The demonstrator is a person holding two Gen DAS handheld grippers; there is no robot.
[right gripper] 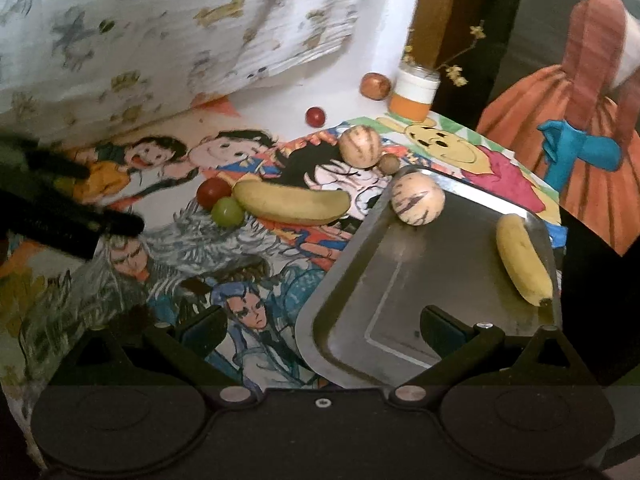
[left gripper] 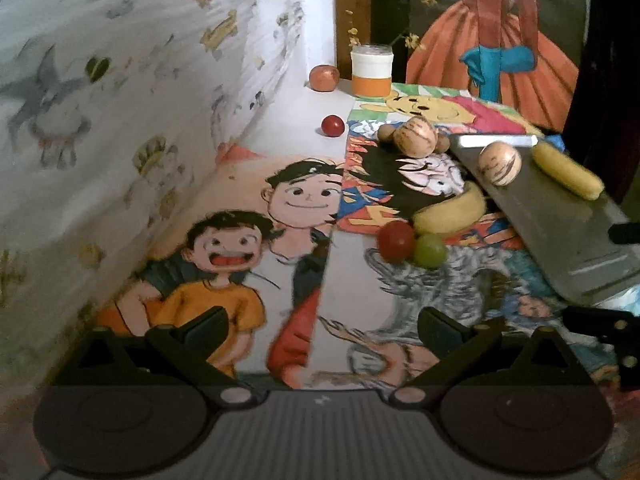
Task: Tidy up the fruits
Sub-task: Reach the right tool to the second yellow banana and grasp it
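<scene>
A steel tray (right gripper: 360,300) (left gripper: 560,232) lies on the painted table at the right; a striped pale melon (right gripper: 417,199) (left gripper: 500,164) and a banana (right gripper: 522,262) (left gripper: 568,171) rest in it. On the table beside it lie a second banana (right gripper: 290,202) (left gripper: 450,212), a red tomato (right gripper: 213,192) (left gripper: 395,240), a green grape (right gripper: 227,211) (left gripper: 430,250), another striped melon (right gripper: 359,146) (left gripper: 418,136) and a small brown fruit (right gripper: 389,163). My left gripper (left gripper: 320,330) is open over the table, empty. My right gripper (right gripper: 320,330) is open above the tray's near corner, empty.
Farther back stand a small red fruit (left gripper: 333,125) (right gripper: 315,116), a reddish apple (left gripper: 324,77) (right gripper: 375,85) and an orange-and-white jar with twigs (left gripper: 371,69) (right gripper: 415,92). A patterned cloth wall (left gripper: 120,100) runs along the left. The left gripper's dark body (right gripper: 60,216) shows in the right view.
</scene>
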